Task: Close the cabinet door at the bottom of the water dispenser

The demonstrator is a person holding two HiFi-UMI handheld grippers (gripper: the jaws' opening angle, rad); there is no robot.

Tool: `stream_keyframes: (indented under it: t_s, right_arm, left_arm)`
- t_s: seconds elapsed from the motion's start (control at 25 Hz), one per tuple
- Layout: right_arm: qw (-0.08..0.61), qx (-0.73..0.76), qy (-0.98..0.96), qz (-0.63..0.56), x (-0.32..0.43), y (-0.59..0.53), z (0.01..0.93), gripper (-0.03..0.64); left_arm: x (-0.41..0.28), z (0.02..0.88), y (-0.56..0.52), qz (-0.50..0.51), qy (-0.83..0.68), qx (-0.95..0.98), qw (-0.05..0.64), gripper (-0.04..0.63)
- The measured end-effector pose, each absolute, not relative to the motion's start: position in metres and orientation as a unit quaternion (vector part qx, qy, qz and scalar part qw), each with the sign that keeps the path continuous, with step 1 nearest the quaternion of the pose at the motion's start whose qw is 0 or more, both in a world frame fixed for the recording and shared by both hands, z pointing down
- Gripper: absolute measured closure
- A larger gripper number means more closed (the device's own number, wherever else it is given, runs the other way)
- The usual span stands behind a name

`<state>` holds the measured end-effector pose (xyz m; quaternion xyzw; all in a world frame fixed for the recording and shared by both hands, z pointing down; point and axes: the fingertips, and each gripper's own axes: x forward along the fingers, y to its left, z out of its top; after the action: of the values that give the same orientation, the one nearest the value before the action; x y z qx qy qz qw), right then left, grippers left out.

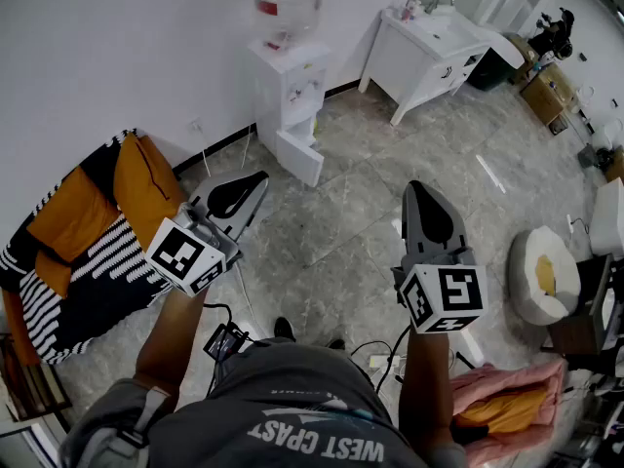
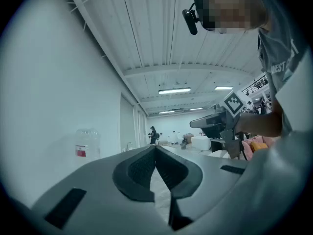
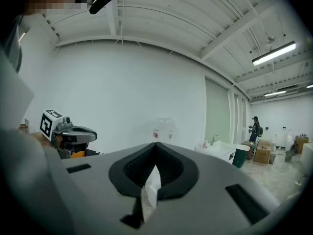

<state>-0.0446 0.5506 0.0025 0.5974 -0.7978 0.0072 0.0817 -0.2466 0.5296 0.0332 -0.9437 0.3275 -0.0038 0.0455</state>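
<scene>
Left gripper (image 2: 155, 149) jaws together, empty; right gripper (image 3: 156, 145) jaws together, empty; both well apart from water dispenser (image 1: 292, 91).

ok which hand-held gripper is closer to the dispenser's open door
The left hand-held gripper: in the head view its tip lies close to the open cabinet door under the water dispenser, while the right hand-held gripper is farther off to the right.

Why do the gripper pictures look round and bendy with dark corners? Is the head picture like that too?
Left gripper view: a wide-angle lens bends the ceiling beams and darkens the corners. Right gripper view: same bending, and the ceiling lamp glows brightly. Head view: no dark corners, even light, water dispenser sharp.
</scene>
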Motion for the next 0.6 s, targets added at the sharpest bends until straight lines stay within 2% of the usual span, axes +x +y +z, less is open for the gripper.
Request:
stream_keyframes:
  t_s: [0.36, 0.6]
  right_arm:
    - [0.085, 0.594, -0.800, 0.003, -0.055, 0.534, 0.000, 0.591]
    - [0.034, 0.573, -0.819, 0.017, -0.051, 0.518, -0.008, 0.589]
  left_arm:
    - [-0.255, 0.030, 0.512, 0.009, 0.328, -0.943, 0.048, 0.580]
    - [-0.245, 0.037, 0.503, -0.002, 0.332, -0.943, 0.036, 0.580]
